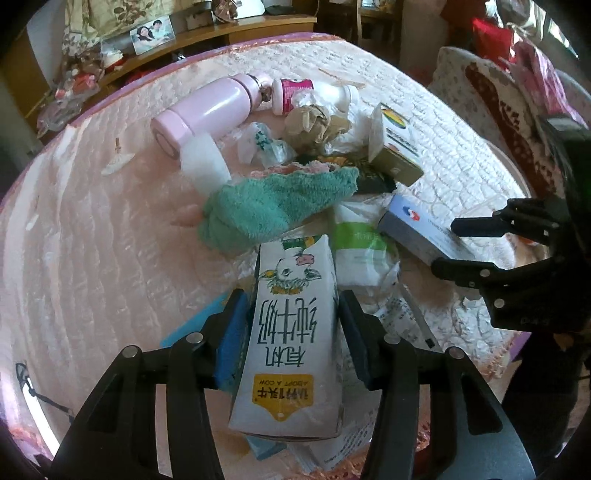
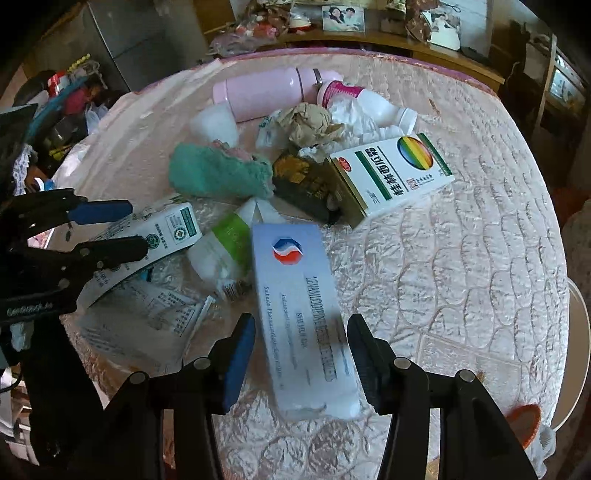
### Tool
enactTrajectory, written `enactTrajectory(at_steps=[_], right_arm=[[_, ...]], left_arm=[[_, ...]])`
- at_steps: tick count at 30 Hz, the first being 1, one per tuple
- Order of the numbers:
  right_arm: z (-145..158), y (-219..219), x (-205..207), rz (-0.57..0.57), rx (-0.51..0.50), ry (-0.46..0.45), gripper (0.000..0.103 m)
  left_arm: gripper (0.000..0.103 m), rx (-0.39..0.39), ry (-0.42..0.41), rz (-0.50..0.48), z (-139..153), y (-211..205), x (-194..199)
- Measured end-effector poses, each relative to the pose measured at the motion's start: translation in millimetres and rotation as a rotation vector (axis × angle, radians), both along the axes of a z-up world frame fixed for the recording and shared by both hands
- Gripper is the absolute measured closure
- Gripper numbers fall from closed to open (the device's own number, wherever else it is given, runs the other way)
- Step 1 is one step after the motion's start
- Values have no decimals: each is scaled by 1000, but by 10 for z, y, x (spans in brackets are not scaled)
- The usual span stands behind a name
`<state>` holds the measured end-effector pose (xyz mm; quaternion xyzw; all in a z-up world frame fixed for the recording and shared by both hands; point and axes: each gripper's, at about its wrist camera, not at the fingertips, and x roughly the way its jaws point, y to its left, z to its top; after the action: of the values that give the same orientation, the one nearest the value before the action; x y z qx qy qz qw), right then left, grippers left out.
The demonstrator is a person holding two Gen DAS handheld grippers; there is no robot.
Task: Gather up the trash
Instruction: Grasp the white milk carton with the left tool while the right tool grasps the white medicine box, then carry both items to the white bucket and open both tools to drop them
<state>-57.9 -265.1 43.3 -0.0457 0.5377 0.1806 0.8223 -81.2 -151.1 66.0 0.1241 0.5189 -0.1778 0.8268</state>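
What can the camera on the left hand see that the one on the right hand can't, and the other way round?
Only the left view shows the cow drawing on the milk carton between the left tool and a small white scrap on the cloth. Only the right view shows the grey cabinet and the rainbow box's full front label. Both show the pink flask, green towel, crumpled brown paper, framed photo, and blue-white medicine box between the right tool.

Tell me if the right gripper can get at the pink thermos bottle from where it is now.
Probably not directly. The right gripper straddles the pale blue medicine box, and the pink thermos bottle lies at the far side of the pile, behind the green towel and crumpled brown paper. It would need to lift over them.
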Motion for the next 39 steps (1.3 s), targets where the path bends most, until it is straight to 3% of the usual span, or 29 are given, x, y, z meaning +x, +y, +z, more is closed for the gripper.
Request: enactTrajectory(at_steps=[6,12,21,28,34,39], right_arm=[[-99,8,86,-35,22,19,54],[43,-12,-71,-37,11,-47,57],[532,-324,-262,-79,4,-148,57],[753,-925,-320,-214,-16,-167,57],[872,-1853,-351,-423,-22,-151,57],[828,-2618,-382,-592,-36,-130,57]], left_arm=[[50,-11,16,37,-61,40,58],[53,-41,76,41,-157,49,74],[53,-128,-23,-29,427,-191,-44],[53,-189,-20,-115,692,-888,-18],[53,-222,-10,-210,845,-1666,17],[53,-228,27,-270,806,-2378,103]])
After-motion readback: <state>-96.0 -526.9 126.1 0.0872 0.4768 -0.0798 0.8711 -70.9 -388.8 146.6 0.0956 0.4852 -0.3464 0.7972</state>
